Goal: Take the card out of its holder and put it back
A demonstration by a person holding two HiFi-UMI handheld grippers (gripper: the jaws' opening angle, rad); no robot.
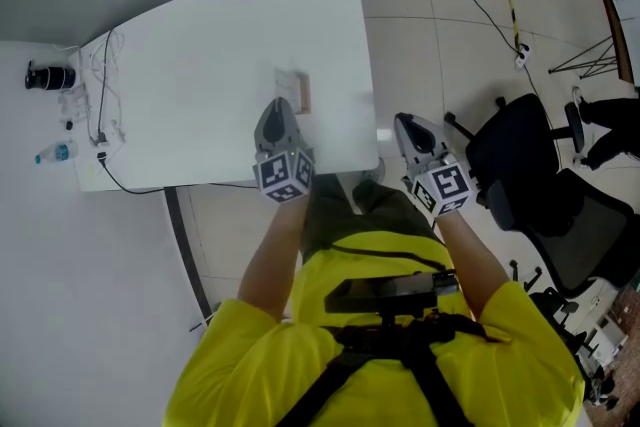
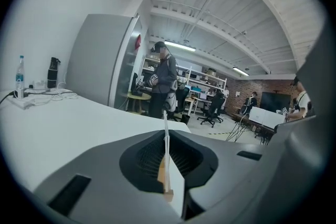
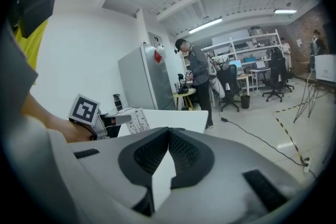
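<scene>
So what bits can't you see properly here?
Head view: the card holder is small and blurry, partly behind the left gripper.
Left gripper view: the card shows edge-on between the shut jaws, so its face is unseen.
Every view: unclear whether the card sits in the card holder.

Table (image 1: 200,35): white, rounded corners.
At the jaws of the left gripper (image 1: 280,107): wooden holder (image 1: 303,93), card (image 2: 166,136) upright.
Far left of those jaws: bottle (image 1: 55,153), black flask (image 1: 50,75), cables (image 1: 105,115).
</scene>
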